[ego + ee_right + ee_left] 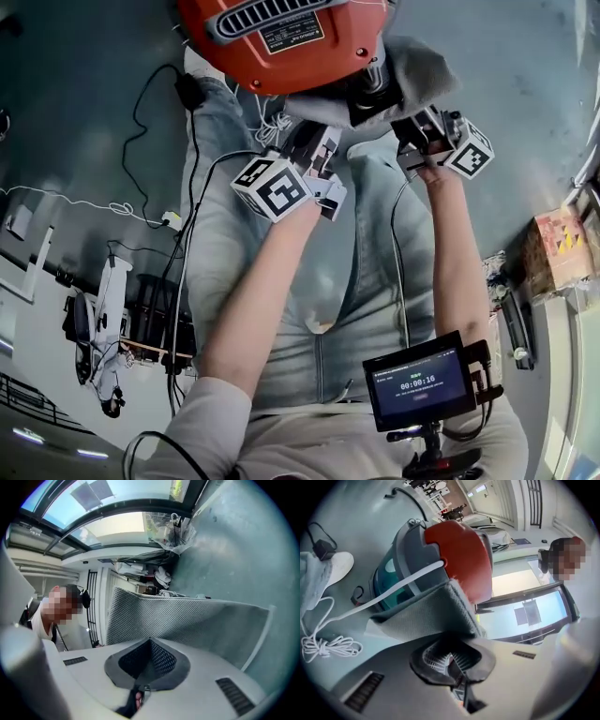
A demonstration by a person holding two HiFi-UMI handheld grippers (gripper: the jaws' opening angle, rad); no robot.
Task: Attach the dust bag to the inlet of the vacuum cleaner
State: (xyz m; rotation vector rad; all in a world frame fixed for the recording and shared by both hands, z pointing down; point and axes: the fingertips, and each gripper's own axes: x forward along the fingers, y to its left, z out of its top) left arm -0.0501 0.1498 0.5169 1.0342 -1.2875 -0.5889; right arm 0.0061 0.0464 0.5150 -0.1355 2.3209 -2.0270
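Note:
The orange-red vacuum cleaner (pixel 281 37) stands on the floor in front of the person's knees; the left gripper view shows its red and grey body (pixel 457 557). The grey mesh dust bag (pixel 417 70) hangs just below and to the right of it. My left gripper (pixel 321 142) is shut on the bag's left edge (pixel 436 613). My right gripper (pixel 417 129) is shut on the bag's right side (pixel 187 616). The bag's fabric fills the gap in front of each pair of jaws. The vacuum's inlet is hidden.
A white cord (pixel 328 646) and a white shoe (pixel 335 566) lie on the floor left of the vacuum. Black cables (pixel 150 122) run across the floor. A cardboard box (pixel 558 248) stands at the right. A small monitor (pixel 419 380) sits at the person's chest.

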